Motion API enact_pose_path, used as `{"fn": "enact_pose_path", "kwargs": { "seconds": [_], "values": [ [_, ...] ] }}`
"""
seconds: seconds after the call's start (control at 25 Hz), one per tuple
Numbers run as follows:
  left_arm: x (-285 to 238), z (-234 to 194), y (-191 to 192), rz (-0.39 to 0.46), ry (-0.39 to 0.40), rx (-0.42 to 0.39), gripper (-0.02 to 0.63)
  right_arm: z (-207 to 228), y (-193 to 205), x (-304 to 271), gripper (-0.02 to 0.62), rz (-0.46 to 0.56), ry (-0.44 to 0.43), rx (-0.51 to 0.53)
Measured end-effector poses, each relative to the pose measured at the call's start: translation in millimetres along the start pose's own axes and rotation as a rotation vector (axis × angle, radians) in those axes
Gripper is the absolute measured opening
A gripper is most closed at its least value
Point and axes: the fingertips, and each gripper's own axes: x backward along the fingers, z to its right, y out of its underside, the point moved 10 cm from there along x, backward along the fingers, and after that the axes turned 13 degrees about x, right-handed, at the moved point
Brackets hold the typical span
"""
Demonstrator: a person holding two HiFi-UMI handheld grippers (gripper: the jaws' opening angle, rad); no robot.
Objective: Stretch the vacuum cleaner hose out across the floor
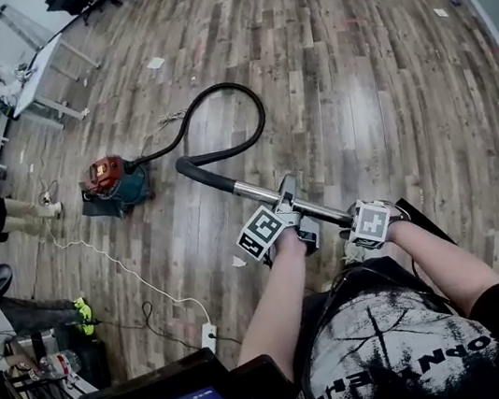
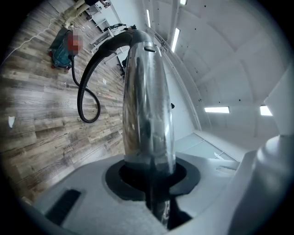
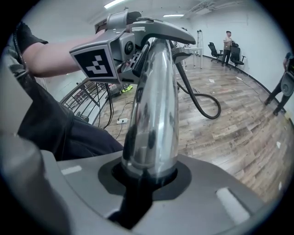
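My left tongs (image 1: 289, 197) are clamped on the vacuum's chrome wand (image 1: 258, 192). My right tongs (image 1: 348, 223) grip the same wand, nearer to me. From the wand's far end the black hose (image 1: 249, 109) loops across the wood floor (image 1: 381, 77) to the red-and-teal vacuum cleaner (image 1: 116, 180) at the far left.

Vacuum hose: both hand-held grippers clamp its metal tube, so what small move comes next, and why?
Probably pull the metal tube a little way from the vacuum cleaner, keeping the left hand-held gripper and right hand-held gripper clamped: the hose lies in a loop on the floor, not straight.
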Motion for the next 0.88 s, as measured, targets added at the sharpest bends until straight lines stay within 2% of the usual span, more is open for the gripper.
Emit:
{"fn": "enact_pose_path", "kwargs": {
  "seconds": [0.4, 0.68, 0.88],
  "values": [
    [88, -32, 26, -0.005, 0.034, 0.052, 0.083, -92, -6, -27, 0.08, -0.053, 0.014, -0.018],
    [105, -49, 54, -0.035, 0.035, 0.115, 0.082, -123, 12, -28, 0.08, -0.117, 0.01, -0.036],
    [119, -48, 92, -0.041, 0.035, 0.124, 0.081, -153, 40, -20, 0.081, -0.122, 0.002, -0.047]
  ]
}}
